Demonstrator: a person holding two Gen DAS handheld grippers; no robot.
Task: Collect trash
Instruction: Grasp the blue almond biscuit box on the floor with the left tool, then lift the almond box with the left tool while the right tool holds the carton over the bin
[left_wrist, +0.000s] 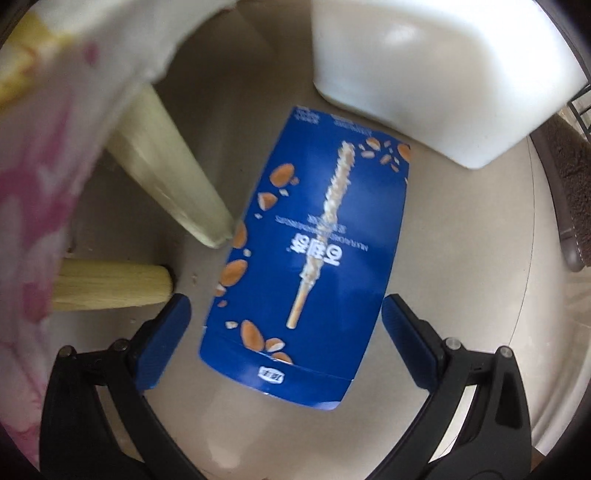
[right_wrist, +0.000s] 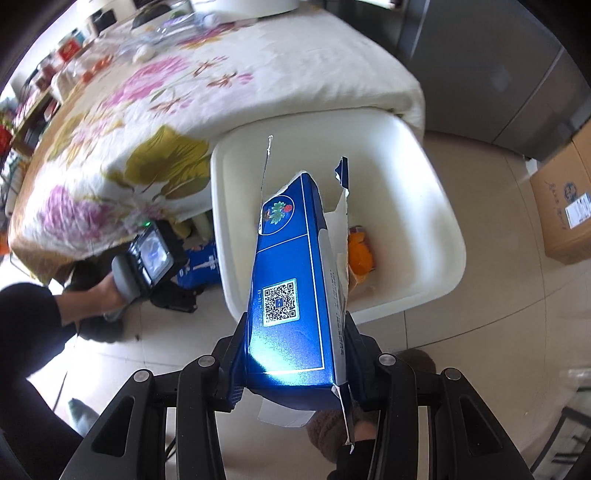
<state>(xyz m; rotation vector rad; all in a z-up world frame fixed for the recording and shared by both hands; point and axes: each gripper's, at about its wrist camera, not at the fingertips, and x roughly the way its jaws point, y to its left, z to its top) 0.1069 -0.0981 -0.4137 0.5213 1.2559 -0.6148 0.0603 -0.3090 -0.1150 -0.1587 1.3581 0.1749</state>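
Both claws are showing black plastic linkage arms dotted with round silver screws. The left claw is wearing blue textured pads at three and nine o'clock. The left hand is emerging from a black sleeve, gripping a grey handle.
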